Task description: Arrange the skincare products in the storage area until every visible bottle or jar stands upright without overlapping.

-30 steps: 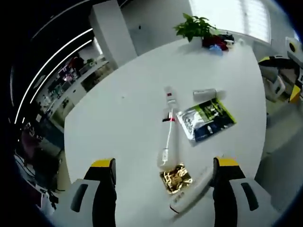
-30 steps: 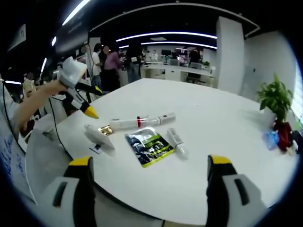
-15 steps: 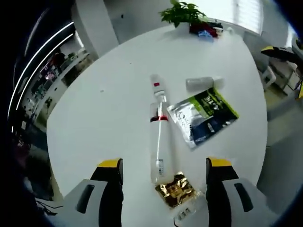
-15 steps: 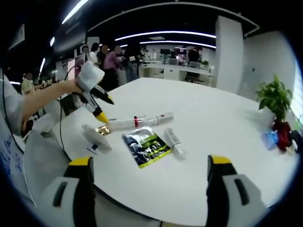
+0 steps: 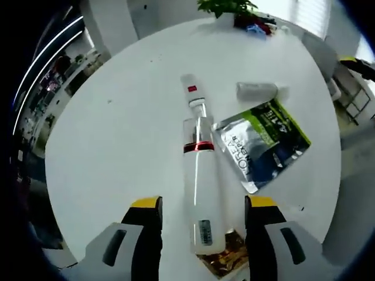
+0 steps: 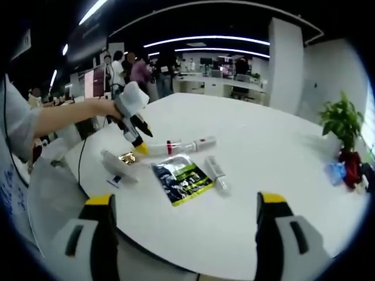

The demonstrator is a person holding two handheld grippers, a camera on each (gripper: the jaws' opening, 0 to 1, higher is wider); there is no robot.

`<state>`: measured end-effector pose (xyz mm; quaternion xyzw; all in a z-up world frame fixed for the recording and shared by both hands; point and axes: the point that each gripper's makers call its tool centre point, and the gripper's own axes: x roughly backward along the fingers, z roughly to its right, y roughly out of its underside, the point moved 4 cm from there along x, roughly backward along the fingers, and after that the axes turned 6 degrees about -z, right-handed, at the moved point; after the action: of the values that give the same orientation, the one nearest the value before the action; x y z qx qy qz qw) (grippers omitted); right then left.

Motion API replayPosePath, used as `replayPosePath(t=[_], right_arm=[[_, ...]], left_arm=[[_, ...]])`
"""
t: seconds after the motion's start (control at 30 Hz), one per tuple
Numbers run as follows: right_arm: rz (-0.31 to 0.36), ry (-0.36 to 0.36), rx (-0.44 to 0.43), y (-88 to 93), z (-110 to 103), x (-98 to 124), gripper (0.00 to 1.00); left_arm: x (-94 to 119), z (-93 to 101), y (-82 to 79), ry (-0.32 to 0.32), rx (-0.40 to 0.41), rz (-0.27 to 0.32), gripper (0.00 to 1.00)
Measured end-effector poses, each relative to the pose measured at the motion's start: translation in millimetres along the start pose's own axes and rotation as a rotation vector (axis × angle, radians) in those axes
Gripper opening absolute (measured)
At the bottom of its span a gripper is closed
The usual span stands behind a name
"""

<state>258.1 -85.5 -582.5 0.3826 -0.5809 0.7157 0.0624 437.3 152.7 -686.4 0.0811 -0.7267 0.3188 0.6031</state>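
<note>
Broadly, the round white table (image 5: 117, 134) carries everything. A long white bottle with a red band (image 5: 199, 181) lies flat between the parted jaws of the left gripper (image 5: 202, 219), untouched. Just beside it lie a silver-and-green foil sachet (image 5: 263, 143) and a small grey tube (image 5: 255, 89). The right gripper (image 6: 184, 219) hovers open near the table edge.

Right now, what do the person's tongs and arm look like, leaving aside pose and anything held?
Left tongs: two black jaws with yellow tips on pale grey bodies that have dark slots. Right tongs: the same build, black jaws, yellow tips, grey bodies. In the right gripper view the left tongs carry a white box on top, and a thin dark cable hangs below. The sleeve is light grey, ending short of the forearm.
</note>
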Motion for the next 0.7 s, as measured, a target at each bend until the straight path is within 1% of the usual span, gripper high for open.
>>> replayPosePath(t=[0.07,0.2,0.33,0.5,0.57,0.67,0.7], right_arm=[[-0.004,0.001,-0.001,0.7,0.9,-0.6,1.0],[-0.014,0.004,-0.005,2.8,3.3,-2.2,1.0],[-0.022,0.008,-0.008,4.3,5.1,-3.7,1.0],[-0.025,0.009,-0.009,4.3,6.2,-4.4,1.0],[-0.027,0.01,-0.009,4.7,6.9,-5.0,1.0],[-0.03,0.007,-0.011,6.1,7.1,-7.5,1.0],[-0.032,0.005,-0.011,6.4,6.7,-8.1,1.0]], left_arm=[[-5.7,-0.1,0.7,0.016,0.014,-0.016,0.48],[-14.9,1.5,-1.9,0.04,0.022,-0.027,0.46],[-23.4,2.9,-4.8,0.067,0.039,-0.035,0.4],[-29.0,1.6,-5.3,0.08,0.05,-0.047,0.36],[-28.2,-1.2,-6.6,0.072,0.056,-0.037,0.32],[-27.9,-3.6,-6.3,0.076,0.058,-0.028,0.3],[-28.3,-4.6,-6.4,0.065,0.064,-0.028,0.28]])
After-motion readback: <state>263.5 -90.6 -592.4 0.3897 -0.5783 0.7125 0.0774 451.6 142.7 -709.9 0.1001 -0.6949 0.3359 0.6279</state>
